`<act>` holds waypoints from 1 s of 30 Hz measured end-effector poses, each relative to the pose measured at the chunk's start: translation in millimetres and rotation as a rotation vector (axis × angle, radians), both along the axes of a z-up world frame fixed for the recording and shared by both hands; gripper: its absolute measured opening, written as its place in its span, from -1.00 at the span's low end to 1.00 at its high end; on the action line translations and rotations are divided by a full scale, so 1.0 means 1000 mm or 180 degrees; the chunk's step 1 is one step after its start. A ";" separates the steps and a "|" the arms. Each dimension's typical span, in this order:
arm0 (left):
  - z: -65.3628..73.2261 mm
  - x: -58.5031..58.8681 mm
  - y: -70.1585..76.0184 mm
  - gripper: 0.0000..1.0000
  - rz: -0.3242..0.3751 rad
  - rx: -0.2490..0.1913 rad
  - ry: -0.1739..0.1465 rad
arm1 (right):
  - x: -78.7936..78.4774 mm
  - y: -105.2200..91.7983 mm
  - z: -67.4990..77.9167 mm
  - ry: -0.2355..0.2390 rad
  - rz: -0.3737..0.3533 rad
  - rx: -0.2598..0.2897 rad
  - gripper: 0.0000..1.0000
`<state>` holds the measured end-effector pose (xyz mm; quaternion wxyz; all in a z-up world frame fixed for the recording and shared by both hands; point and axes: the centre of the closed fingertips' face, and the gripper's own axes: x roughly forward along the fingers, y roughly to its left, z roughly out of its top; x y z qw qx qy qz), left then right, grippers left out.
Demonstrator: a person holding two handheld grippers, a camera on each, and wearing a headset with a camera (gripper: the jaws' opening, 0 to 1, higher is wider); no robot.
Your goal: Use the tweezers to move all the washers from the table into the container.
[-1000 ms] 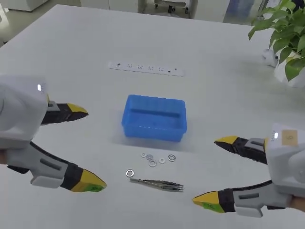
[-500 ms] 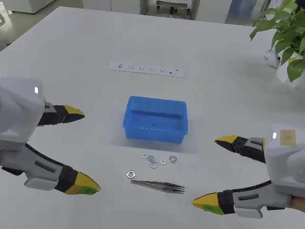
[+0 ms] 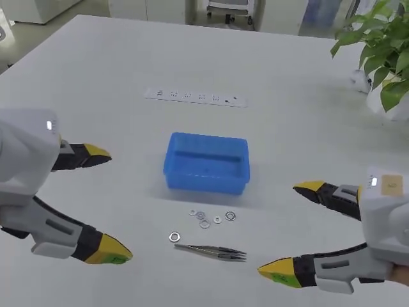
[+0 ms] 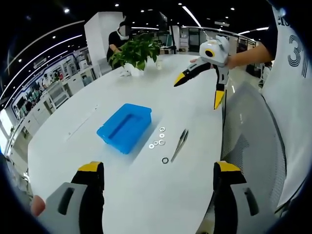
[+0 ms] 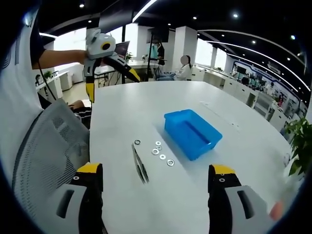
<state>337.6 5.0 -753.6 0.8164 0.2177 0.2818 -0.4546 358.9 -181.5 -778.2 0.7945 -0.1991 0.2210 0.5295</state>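
Metal tweezers [image 3: 211, 251] lie flat on the white table [image 3: 287, 128], with several small washers [image 3: 211, 216] just beyond them and one washer [image 3: 174, 237] apart at their left end. Behind the washers stands a blue container [image 3: 206, 162]. My left gripper [image 3: 105, 204] hovers open at the left, clear of everything, and my right gripper [image 3: 295, 229] hovers open at the right. The left gripper view has the tweezers [image 4: 179, 144], washers [image 4: 158, 141] and container [image 4: 125, 126] ahead; the right gripper view has the tweezers [image 5: 140, 163], washers [image 5: 158, 152] and container [image 5: 192, 131].
A white power strip [image 3: 195, 98] lies beyond the container. A potted plant [image 3: 383, 51] stands at the far right corner. A mesh office chair [image 4: 253, 141] sits at the table's near edge. People stand in the office beyond.
The left gripper has drifted slightly left and down. The right gripper has stayed almost still. The camera has tilted a little, shifting the whole scene downward.
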 end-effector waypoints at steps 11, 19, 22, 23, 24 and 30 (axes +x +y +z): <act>-0.002 -0.004 0.005 0.97 0.0033 0.0032 0.0005 | 0.004 -0.002 0.001 -0.0056 -0.0086 0.0031 1.00; -0.004 -0.004 0.006 0.97 0.0029 0.0056 0.0015 | 0.004 -0.002 0.000 -0.0034 -0.0069 0.0007 1.00; -0.004 -0.003 0.006 0.97 0.0036 0.0039 0.0031 | 0.003 -0.001 0.000 -0.0027 -0.0050 -0.0003 1.00; -0.006 -0.002 0.006 0.97 0.0039 0.0035 0.0049 | 0.003 -0.001 0.000 -0.0026 -0.0047 -0.0003 1.00; -0.007 -0.002 0.006 0.97 0.0037 0.0036 0.0056 | 0.003 -0.001 -0.001 -0.0022 -0.0039 -0.0008 1.00; -0.026 -0.004 0.001 0.94 0.0032 -0.0012 0.0203 | 0.002 0.000 -0.008 0.0032 0.0003 -0.0088 0.95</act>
